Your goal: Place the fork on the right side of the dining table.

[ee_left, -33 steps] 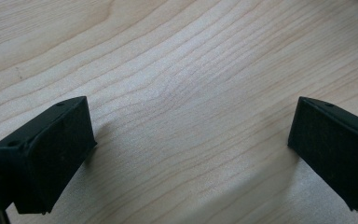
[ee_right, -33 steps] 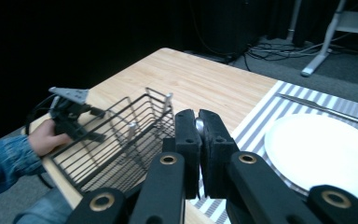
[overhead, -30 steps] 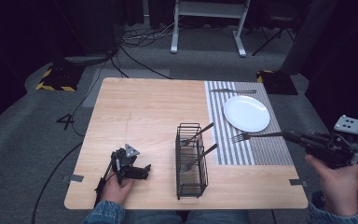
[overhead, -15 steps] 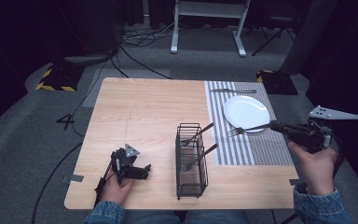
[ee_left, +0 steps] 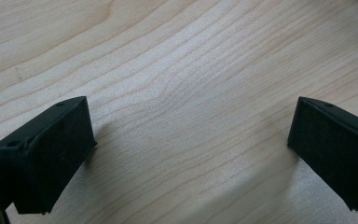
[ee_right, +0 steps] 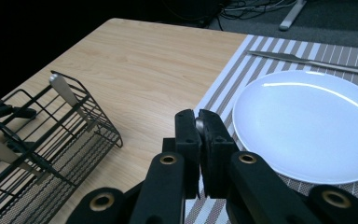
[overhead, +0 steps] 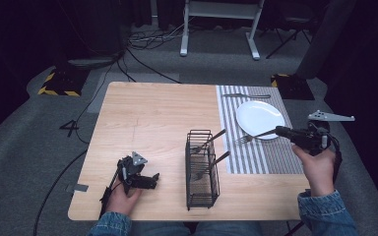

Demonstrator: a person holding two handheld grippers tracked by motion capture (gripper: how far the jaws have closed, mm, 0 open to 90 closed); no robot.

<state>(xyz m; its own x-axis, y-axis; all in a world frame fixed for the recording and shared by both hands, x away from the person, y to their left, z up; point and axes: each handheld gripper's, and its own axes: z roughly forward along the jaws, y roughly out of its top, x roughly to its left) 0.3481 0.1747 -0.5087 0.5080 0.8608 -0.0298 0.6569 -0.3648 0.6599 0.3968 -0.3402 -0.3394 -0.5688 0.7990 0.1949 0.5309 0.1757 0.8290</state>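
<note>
Right of centre in the high view, the right gripper (overhead: 286,132) pinched a fork (overhead: 254,136) by its handle end, jaws pressed together on the metal; the fork hung over the striped placemat (overhead: 248,157), at the lower left edge of the white plate (overhead: 259,118); its long axis ran nearly level across the frame, tines pointing left toward the wire caddy (overhead: 201,169). It looked light, stiff and slippery, so a firm pinch well along the handle seemed wise. At lower left, the left gripper (overhead: 139,178) rested on the table (overhead: 147,113), jaws spread wide and empty.
</note>
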